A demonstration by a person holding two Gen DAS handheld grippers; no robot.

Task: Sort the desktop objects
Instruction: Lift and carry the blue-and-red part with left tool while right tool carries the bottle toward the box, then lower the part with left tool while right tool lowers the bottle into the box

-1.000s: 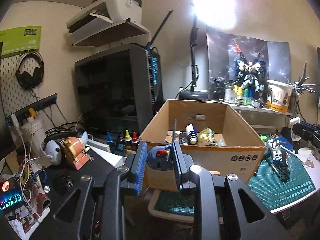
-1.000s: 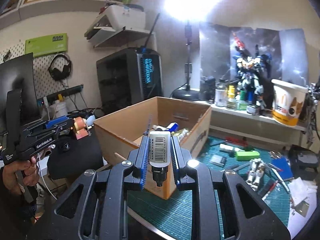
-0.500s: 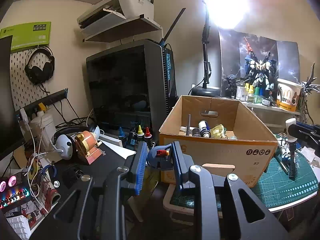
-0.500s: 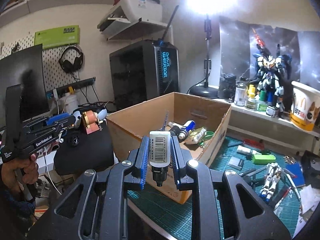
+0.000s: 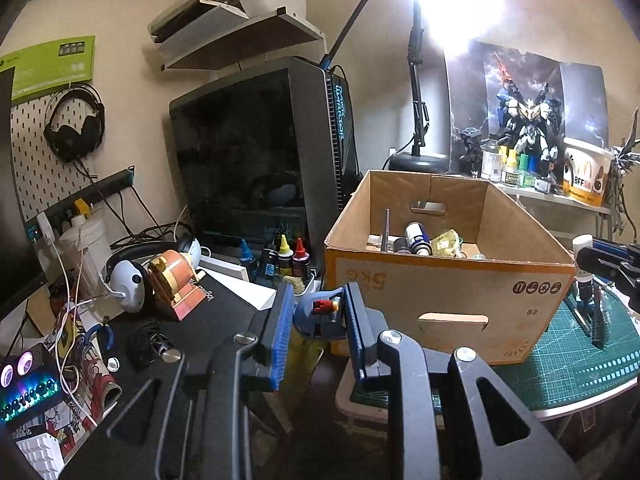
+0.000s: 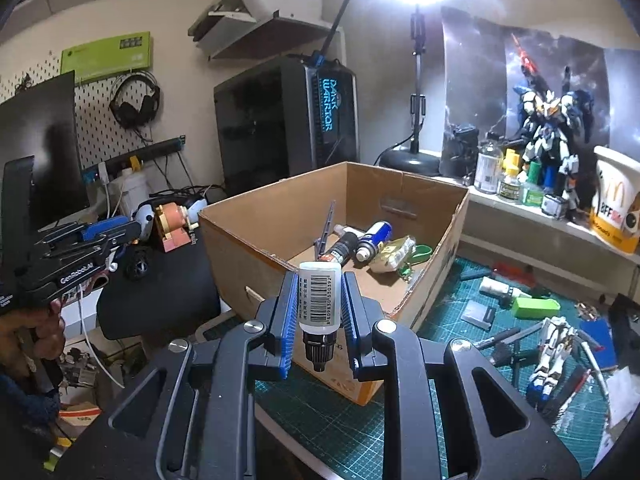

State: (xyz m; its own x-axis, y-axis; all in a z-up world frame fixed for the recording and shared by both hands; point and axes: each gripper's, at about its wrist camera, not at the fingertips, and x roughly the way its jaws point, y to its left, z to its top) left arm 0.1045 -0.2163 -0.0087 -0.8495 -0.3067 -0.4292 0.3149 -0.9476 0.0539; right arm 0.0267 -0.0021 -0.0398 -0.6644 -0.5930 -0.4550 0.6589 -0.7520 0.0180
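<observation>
An open cardboard box [image 5: 448, 296] stands on the green cutting mat; it shows from its right side in the right wrist view [image 6: 240, 240]. Inside lie a blue-and-white can [image 6: 374, 238], a dark tube [image 6: 340, 246], a yellowish packet [image 6: 394, 252] and a grey stick. My left gripper [image 5: 316, 312] is shut on a small blue tool with a red tip [image 5: 320, 312], left of and below the box's front. My right gripper [image 6: 320, 312] is shut on a white barcode bottle [image 6: 320, 296], cap down, above the box's near corner.
A black PC tower [image 5: 260, 160] stands behind the box, ink bottles [image 5: 280, 260] at its foot. Headphones [image 5: 128, 280] and a small model [image 5: 172, 284] lie left. A shelf with paint bottles, a robot figure [image 6: 548, 136] and a cup [image 6: 616, 208]. Tools and model parts litter the mat [image 6: 520, 312].
Both grippers have moved left and a little up, each keeping its grip. The box now shows more of its inside in the right wrist view.
</observation>
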